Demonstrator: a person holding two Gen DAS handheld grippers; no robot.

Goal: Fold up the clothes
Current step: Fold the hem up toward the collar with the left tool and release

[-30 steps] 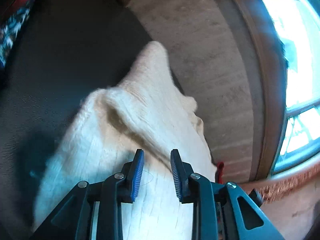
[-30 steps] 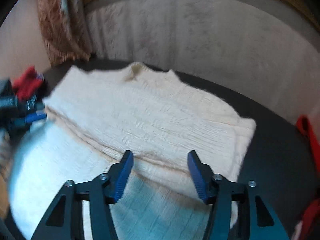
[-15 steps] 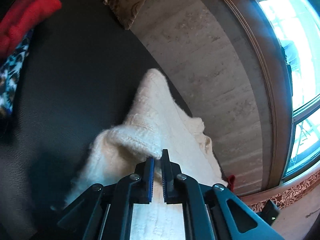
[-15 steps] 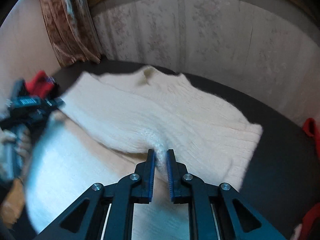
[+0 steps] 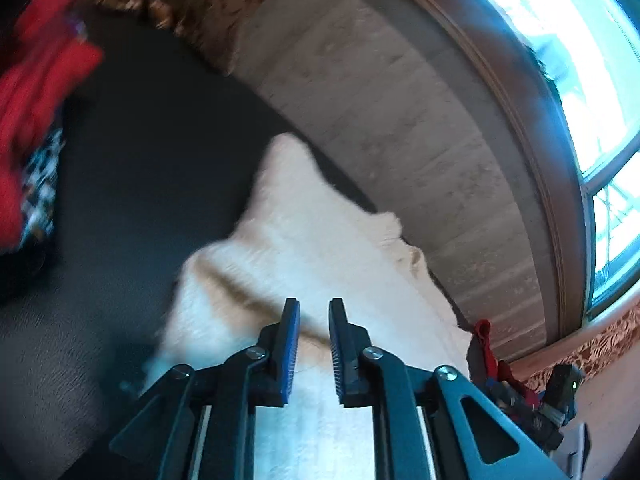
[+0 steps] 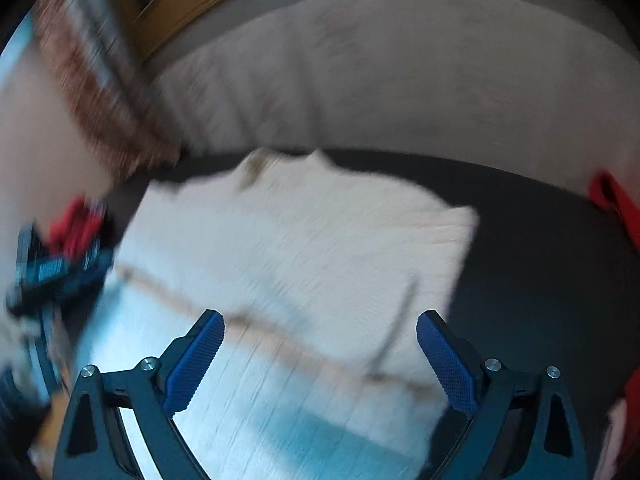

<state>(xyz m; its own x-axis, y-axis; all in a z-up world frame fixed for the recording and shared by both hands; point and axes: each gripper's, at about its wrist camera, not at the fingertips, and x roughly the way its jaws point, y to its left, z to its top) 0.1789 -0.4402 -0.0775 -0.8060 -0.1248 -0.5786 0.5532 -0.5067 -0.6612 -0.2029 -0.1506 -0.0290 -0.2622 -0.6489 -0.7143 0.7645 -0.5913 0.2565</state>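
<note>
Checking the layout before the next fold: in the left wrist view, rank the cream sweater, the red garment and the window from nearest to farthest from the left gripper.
1. Cream sweater: directly beneath and ahead of the left gripper, whose fingers are opening with nothing pinched.
2. Red garment: far left, across the dark surface.
3. Window: upper right, beyond the wall.

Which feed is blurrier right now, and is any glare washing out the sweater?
Right wrist view: heavy motion smear across the cream sweater and curtain. Left wrist view: sharper in the middle, red garment smeared, window blown out; a bluish cast lies on the near knit in both.
</note>
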